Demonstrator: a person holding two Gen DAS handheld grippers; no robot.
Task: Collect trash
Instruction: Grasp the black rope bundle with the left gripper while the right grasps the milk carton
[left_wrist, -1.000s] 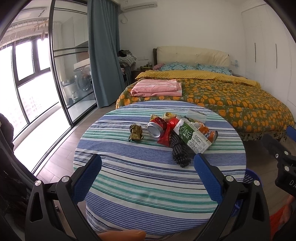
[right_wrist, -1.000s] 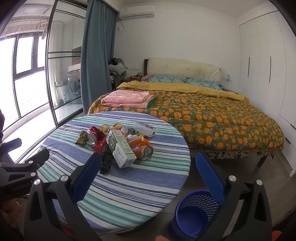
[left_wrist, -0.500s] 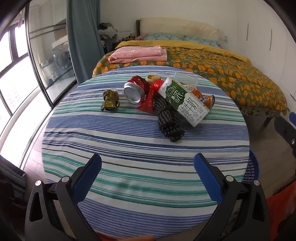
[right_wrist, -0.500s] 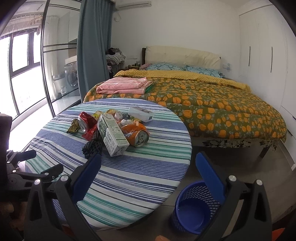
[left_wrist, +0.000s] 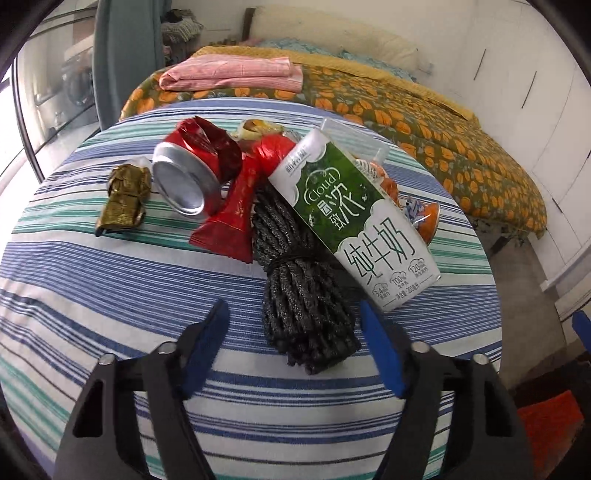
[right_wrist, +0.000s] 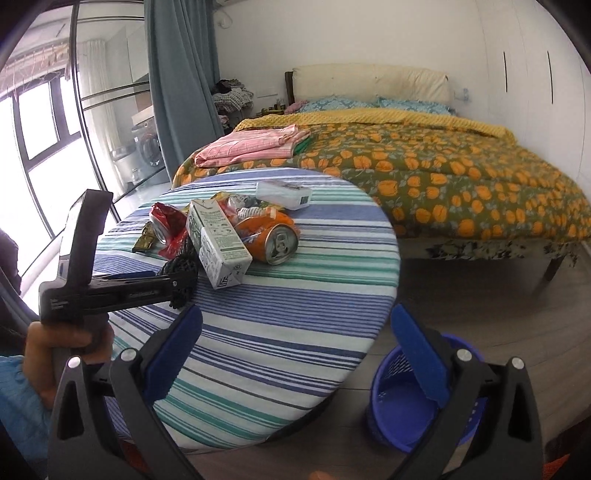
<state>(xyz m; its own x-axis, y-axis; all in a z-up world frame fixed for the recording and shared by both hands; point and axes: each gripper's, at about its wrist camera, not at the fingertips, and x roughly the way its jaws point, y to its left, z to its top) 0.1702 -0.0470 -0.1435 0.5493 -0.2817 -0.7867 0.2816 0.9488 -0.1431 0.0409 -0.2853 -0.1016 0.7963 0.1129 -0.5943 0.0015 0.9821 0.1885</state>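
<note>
The pile of trash lay on the round table (left_wrist: 110, 295), and I tell every place from the milk carton (left_wrist: 354, 221). The rope bundle (left_wrist: 299, 295) lay just left of the carton, touching it. Left of the rope was a snack wrapper (left_wrist: 236, 218), then a crushed can (left_wrist: 184, 177), then a small foil wrapper (left_wrist: 123, 199). Right of the carton lay another can (right_wrist: 273, 236). Behind the carton sat a box (right_wrist: 284, 194), and farther behind stood the bed (right_wrist: 443, 166). The basket (right_wrist: 391, 406) stood on the floor, right of the table.
</note>
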